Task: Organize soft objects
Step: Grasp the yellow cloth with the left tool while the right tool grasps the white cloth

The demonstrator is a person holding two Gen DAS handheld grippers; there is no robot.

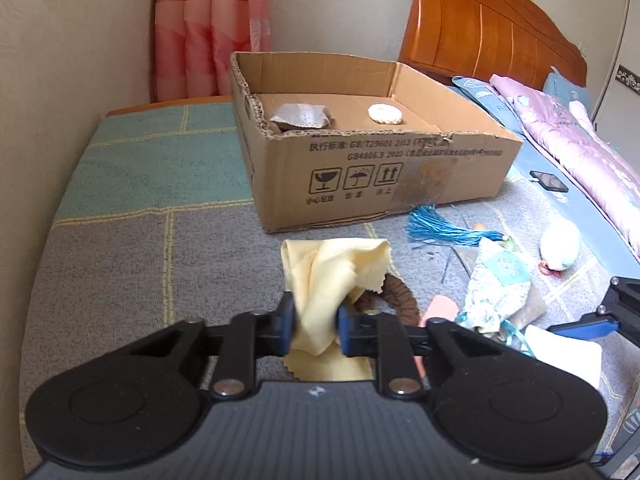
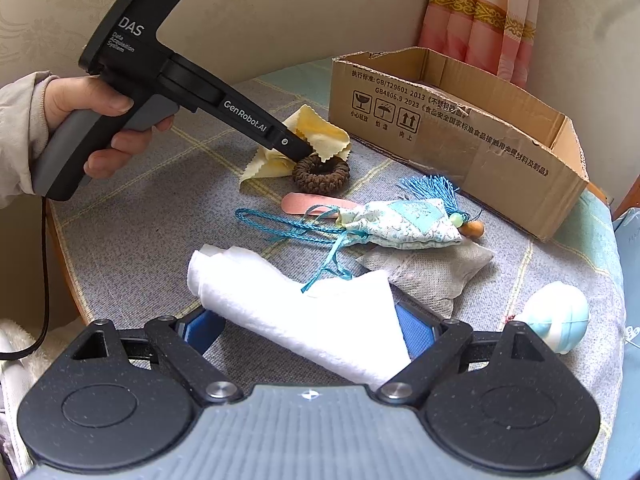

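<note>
Two grippers are at work over the patchwork cover, and only one has anything in its grasp. The left gripper (image 1: 316, 326) has its blue pads pinched onto a fold of the yellow cloth (image 1: 336, 268), with the jaws nearly together and bunched fabric between them. Most of the cloth trails away beyond the pads, its pinked edge draped partly over the brown scrunchie (image 2: 321, 174), which lies just to the right of the grip and touches the cloth.

From that grip, the cardboard box (image 1: 400, 176) lies straight ahead on the far side, close beyond the cloth's far edge, with its open top facing up. Its near wall stands between the cloth and the floor of the box, where a grey pouch (image 1: 300, 117) and a pale round puff (image 1: 385, 113) already sit. So the move likely ahead is a lift up and forward over that wall, high enough for the hanging tail to clear it and not drag the scrunchie along.

The right gripper (image 2: 310, 334) is spread wide and holds nothing; its pads sit either side of the white folded towel (image 2: 304, 312) without pressing it. The towel's long axis runs slantwise from far-left to near-right. The left hand is the nearer one to the box.
</note>
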